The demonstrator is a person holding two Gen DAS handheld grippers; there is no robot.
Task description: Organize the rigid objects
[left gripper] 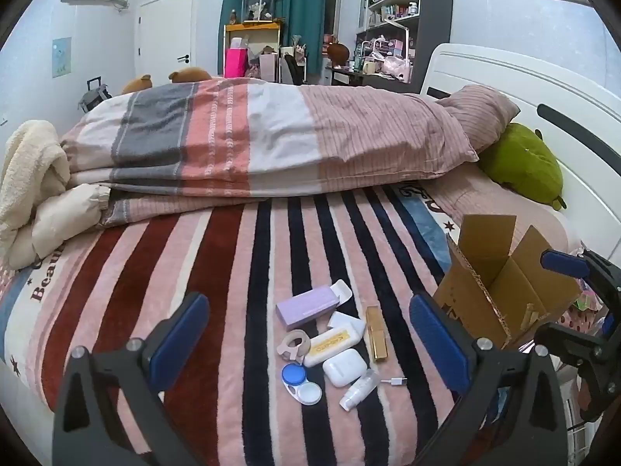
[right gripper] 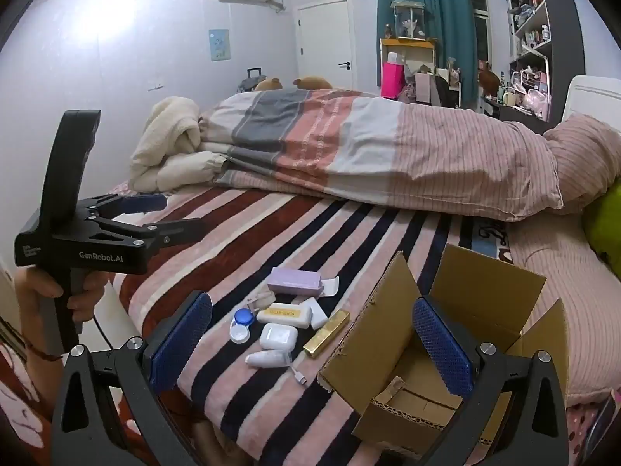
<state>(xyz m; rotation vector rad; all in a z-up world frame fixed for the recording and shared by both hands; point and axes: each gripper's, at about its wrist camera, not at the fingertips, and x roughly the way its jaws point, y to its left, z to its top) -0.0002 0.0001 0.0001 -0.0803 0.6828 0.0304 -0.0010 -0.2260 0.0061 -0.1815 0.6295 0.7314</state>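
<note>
A cluster of small items lies on the striped blanket: a purple box (left gripper: 308,306) (right gripper: 295,280), a tape dispenser (left gripper: 294,345), a white-and-yellow case (left gripper: 330,343) (right gripper: 284,313), a white earbuds case (left gripper: 344,367) (right gripper: 278,336), a gold bar-shaped case (left gripper: 376,334) (right gripper: 326,333), a blue-and-white lens case (left gripper: 300,384) (right gripper: 242,324) and a small white tube (left gripper: 359,388) (right gripper: 268,358). An open cardboard box (left gripper: 500,291) (right gripper: 438,349) stands to their right. My left gripper (left gripper: 310,334) is open above the cluster. My right gripper (right gripper: 312,345) is open, between the cluster and the box.
A folded striped duvet (left gripper: 271,139) lies across the bed behind the items. A green plush (left gripper: 524,163) sits by the white headboard (left gripper: 543,89). A cream coat (left gripper: 35,194) is heaped at the left. A white cable end (left gripper: 394,381) lies by the tube.
</note>
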